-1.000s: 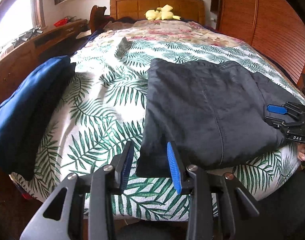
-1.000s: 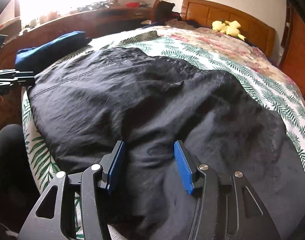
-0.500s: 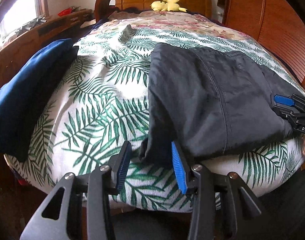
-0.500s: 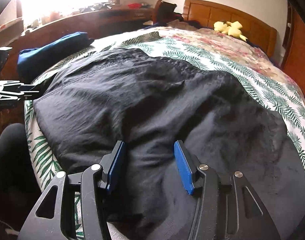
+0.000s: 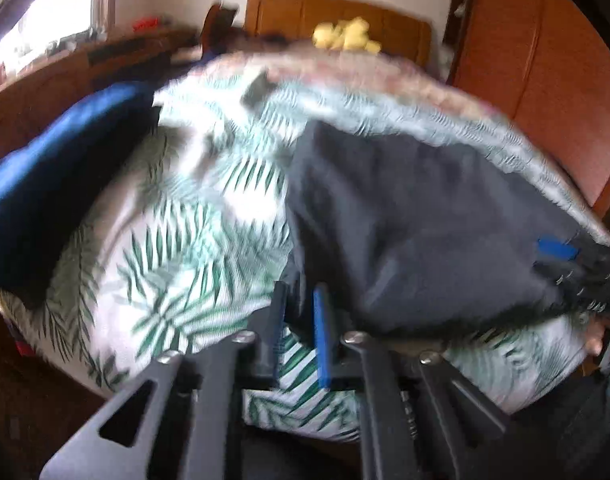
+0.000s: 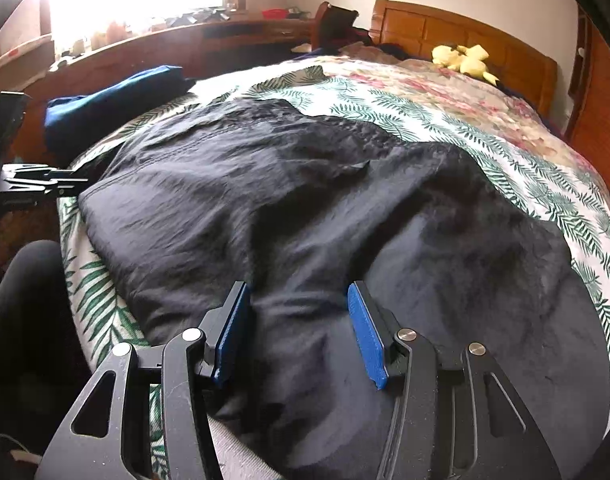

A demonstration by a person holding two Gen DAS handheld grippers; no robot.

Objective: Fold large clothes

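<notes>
Both grippers' jaws straddle the dark garment (image 6: 305, 208) edge.

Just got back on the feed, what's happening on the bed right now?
A person is folding a dark garment spread on the palm-print bedspread. The left gripper has its fingers narrowed around the garment's near corner at the bed edge. The right gripper sits open over the fabric, gripping nothing. A folded blue garment lies aside.

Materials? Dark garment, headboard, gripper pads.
Garment: thin woven fabric, matte, finely crinkled with stitched seams; possibly nylon or light cotton, can't tell. Headboard: panelled wood, warm semi-gloss, likely varnished. Pads on the right gripper: blue, finely textured surface, probably rubber or foam.
</notes>
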